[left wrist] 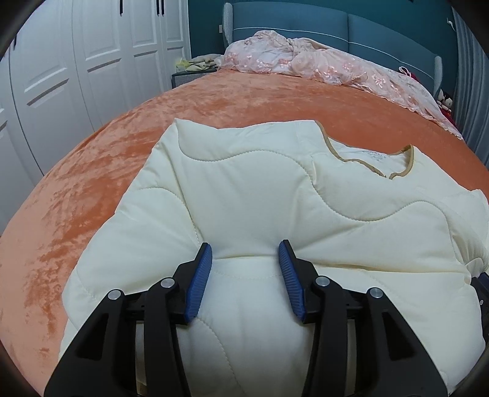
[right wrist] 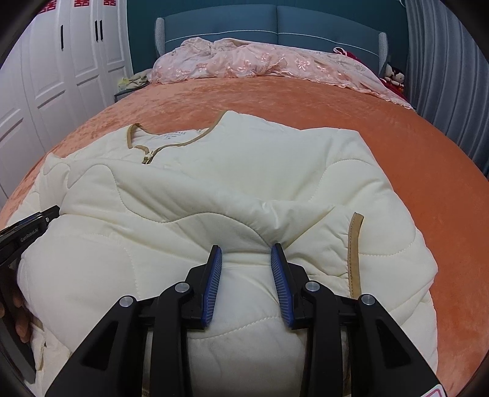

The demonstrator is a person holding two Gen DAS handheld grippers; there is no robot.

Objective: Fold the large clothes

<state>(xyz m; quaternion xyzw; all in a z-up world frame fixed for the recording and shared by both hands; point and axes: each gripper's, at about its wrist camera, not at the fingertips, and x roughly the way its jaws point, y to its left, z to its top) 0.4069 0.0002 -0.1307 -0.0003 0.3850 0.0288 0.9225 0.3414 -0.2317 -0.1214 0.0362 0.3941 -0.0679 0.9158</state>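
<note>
- The bed [left wrist: 91, 171] is covered by an orange velvet spread, with a pink lace quilt [left wrist: 321, 64] bunched at its head edge by the blue headboard [right wrist: 275, 21].
- A cream quilted jacket [left wrist: 244, 189] with tan collar trim lies on the spread near the foot edge, collar toward the head.
- The left gripper [left wrist: 246, 259] and right gripper [right wrist: 246, 259] each have jaws partly apart, a puffed fold of jacket bulging between the blue pads; whether they pinch it I cannot tell.
</note>
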